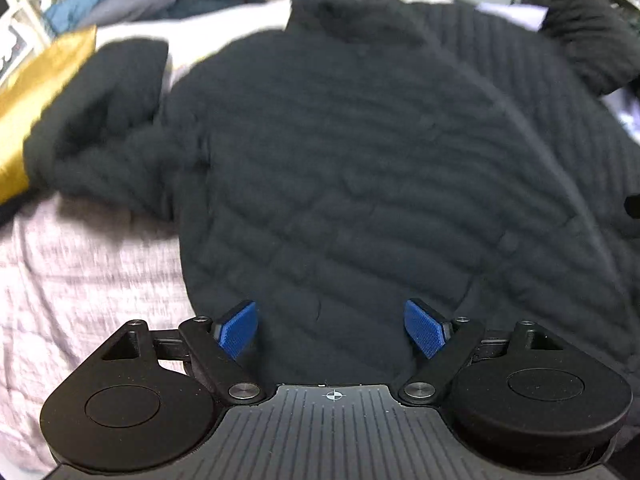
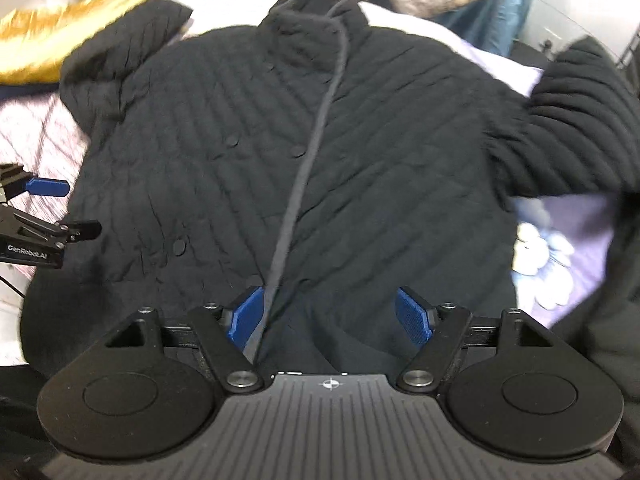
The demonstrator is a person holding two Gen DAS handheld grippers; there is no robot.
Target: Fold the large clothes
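Jacket (image 2: 280,152) lies flat on the bed (image 1: 80,260), sleeves out, unfolded. Both hand-held grippers, left (image 1: 332,328) and right (image 2: 330,316), are spread, holding nothing. All folds remain.

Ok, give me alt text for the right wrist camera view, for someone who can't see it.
A black quilted jacket lies spread front-up on a pale bedspread, collar farthest from the camera. The right gripper hangs open above its hem, and the left gripper shows at the left edge beside a gold cushion.
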